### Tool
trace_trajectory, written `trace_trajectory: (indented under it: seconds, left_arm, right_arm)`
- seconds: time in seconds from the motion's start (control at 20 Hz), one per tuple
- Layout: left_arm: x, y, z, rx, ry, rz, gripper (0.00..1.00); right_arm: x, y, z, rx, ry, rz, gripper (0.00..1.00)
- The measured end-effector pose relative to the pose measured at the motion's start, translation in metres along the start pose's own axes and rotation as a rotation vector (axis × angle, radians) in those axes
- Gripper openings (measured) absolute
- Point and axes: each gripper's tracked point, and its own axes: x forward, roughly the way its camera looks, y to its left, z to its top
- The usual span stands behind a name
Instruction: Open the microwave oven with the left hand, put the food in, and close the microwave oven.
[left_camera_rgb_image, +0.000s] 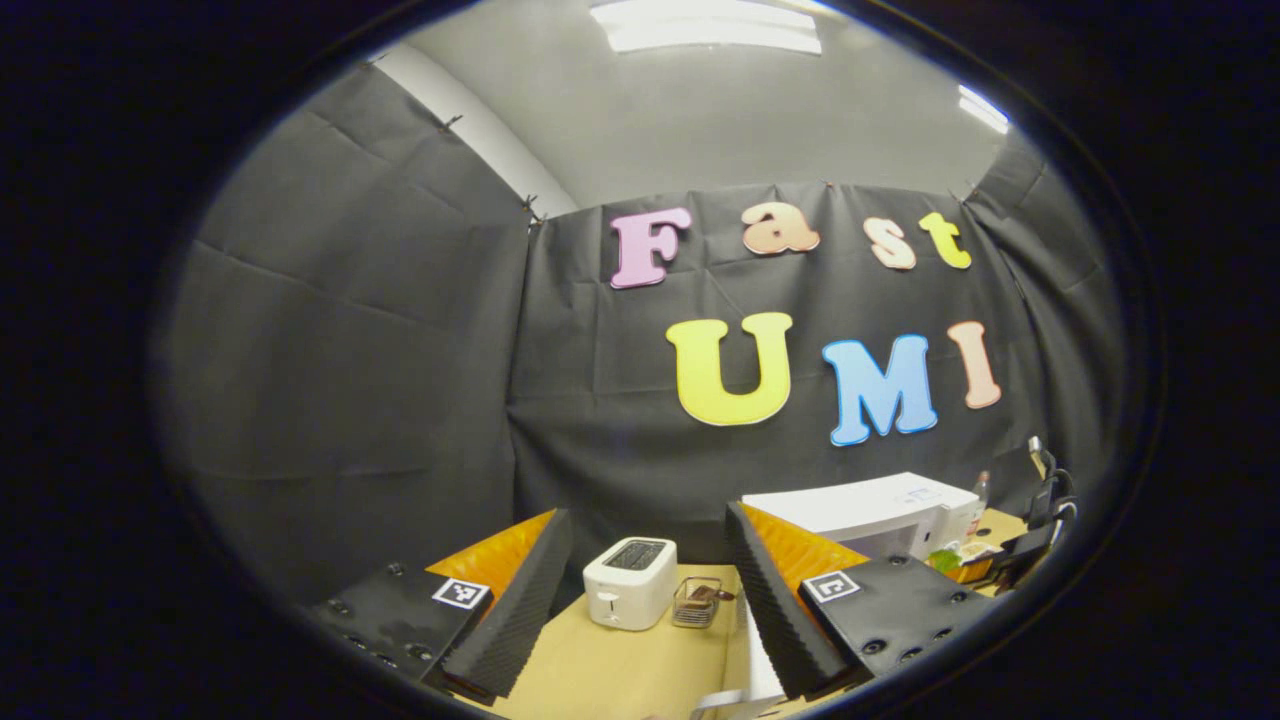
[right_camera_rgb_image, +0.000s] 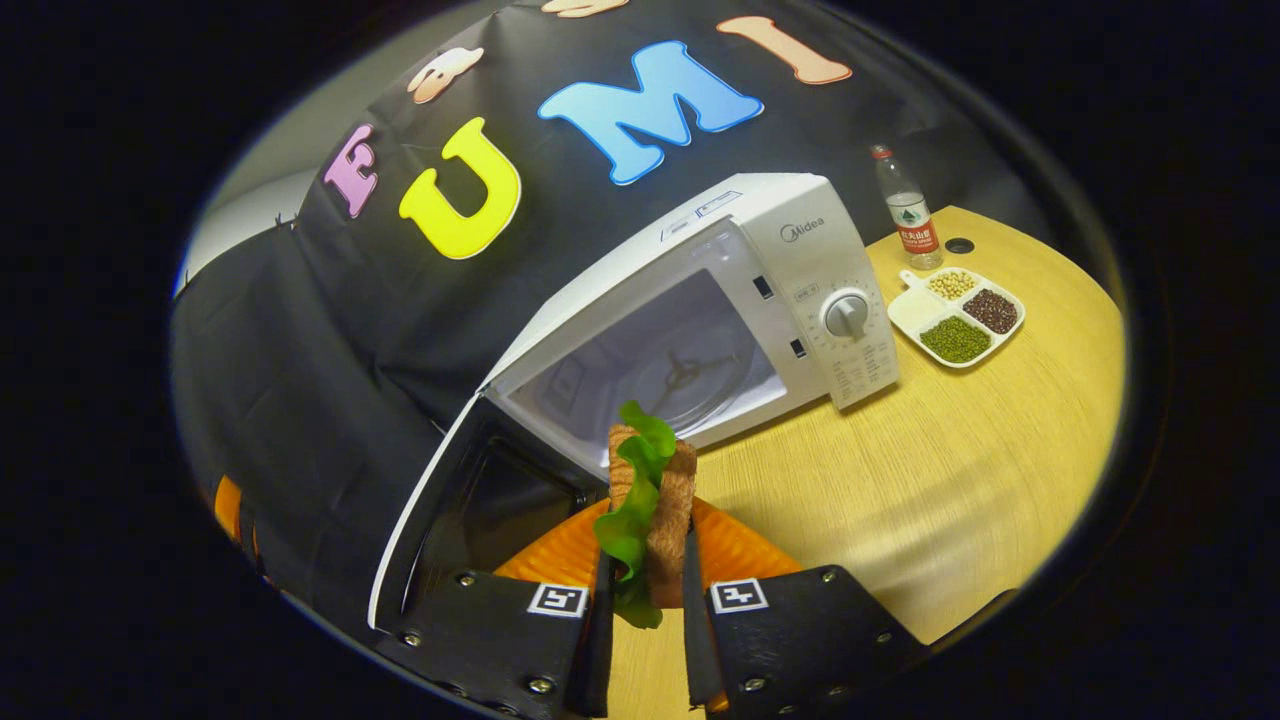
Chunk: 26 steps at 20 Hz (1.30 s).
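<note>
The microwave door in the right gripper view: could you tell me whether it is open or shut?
Open. The microwave door swings out to the left, exposing the empty cavity with its glass turntable.

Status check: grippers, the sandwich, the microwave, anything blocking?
Right gripper shut on sandwich, held before the cavity. Left gripper open, holding nothing, facing the toaster. Microwave door wide open. Path in looks clear.

The microwave (right_camera_rgb_image: 700, 300) front reads "Midea" above its dial.

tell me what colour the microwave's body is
White; the microwave shows best in the right gripper view, with its door open.
</note>
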Motion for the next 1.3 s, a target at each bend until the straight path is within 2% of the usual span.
trace_trajectory:
  seconds: [0.05,0.1,0.2,0.25,0.3,0.35,0.65,0.85,1.15,1.2,1.25,1.3]
  left_arm:
    - [0.004,0.005,-0.003,-0.003,0.008,0.004,0.94]
    - [0.010,0.008,-0.007,-0.001,0.015,0.006,0.98]
    - [0.017,0.020,-0.011,0.013,0.021,0.016,0.98]
    - [0.020,0.023,-0.012,0.019,0.023,0.023,0.94]
    - [0.024,0.029,-0.014,0.024,0.027,0.029,1.00]
    - [0.028,0.036,-0.016,0.030,0.033,0.034,0.98]
    - [0.041,0.067,-0.031,0.066,0.060,0.087,1.00]
    - [0.043,0.085,-0.043,0.103,0.095,0.120,1.00]
    - [0.039,0.101,-0.057,0.124,0.121,0.153,1.00]
    - [0.038,0.101,-0.057,0.129,0.122,0.156,1.00]
    - [0.037,0.102,-0.058,0.137,0.126,0.160,1.00]
    - [0.035,0.104,-0.057,0.144,0.127,0.162,1.00]
  right_arm:
    - [0.010,0.000,0.004,0.006,-0.019,-0.007,0.30]
    - [0.019,0.002,0.007,0.008,-0.041,-0.013,0.30]
    - [0.036,0.004,0.013,0.009,-0.087,-0.025,0.30]
    - [0.046,0.004,0.016,0.013,-0.104,-0.030,0.30]
    - [0.055,0.006,0.016,0.020,-0.119,-0.032,0.30]
    - [0.065,0.009,0.018,0.029,-0.130,-0.031,0.30]
    - [0.117,0.007,0.034,0.014,-0.224,-0.059,0.30]
    - [0.147,0.006,0.050,0.061,-0.289,-0.057,0.30]
    - [0.186,0.002,0.043,0.068,-0.286,-0.072,0.30]
    - [0.190,-0.001,0.042,0.050,-0.280,-0.091,0.30]
    - [0.193,-0.007,0.040,0.026,-0.263,-0.119,0.36]
    - [0.198,-0.014,0.038,-0.002,-0.248,-0.146,0.36]
